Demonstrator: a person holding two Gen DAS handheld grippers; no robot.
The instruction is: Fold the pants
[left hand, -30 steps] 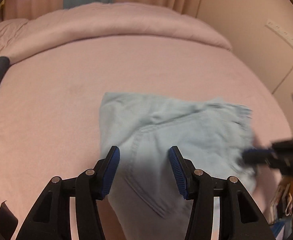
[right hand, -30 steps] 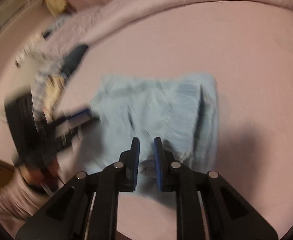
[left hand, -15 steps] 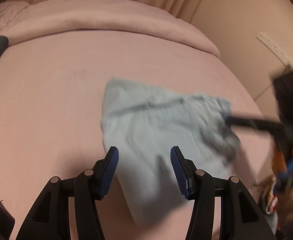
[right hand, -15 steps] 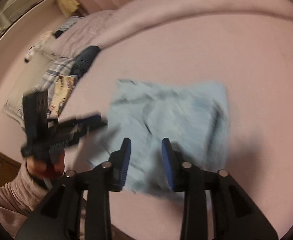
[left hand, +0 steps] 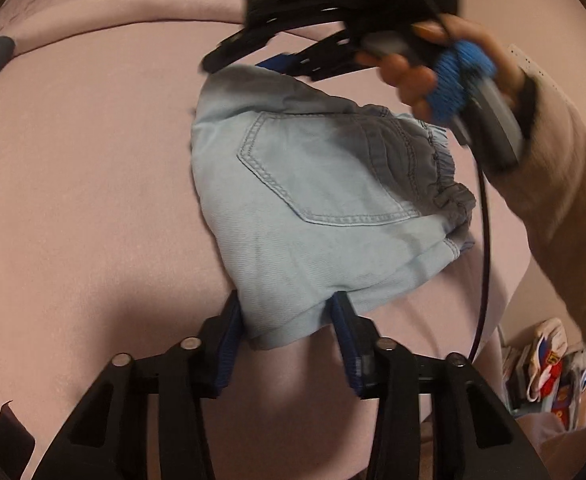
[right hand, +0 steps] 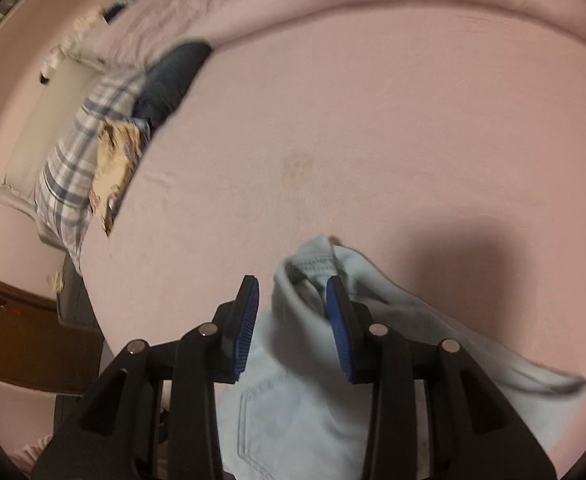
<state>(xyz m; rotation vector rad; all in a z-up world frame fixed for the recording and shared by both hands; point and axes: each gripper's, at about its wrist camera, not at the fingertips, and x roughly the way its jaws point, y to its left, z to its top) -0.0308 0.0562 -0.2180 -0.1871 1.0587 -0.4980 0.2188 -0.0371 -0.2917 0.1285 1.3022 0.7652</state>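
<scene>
My left tool is spread wide, with the near corner of the pants sitting between its blue pads — not pinched. My right tool is spread too, a bunched fold of denim lying between its fingers; the right pad touches the cloth, the left one doesn't. The pants are a folded light-blue bundle on the pink bed, back pocket facing up, waistband toward the right. From the left camera I see my right hand holding the other tool over the far edge of the bundle. A plaid pillow and a dark garment sit off at the bed's left side.
</scene>
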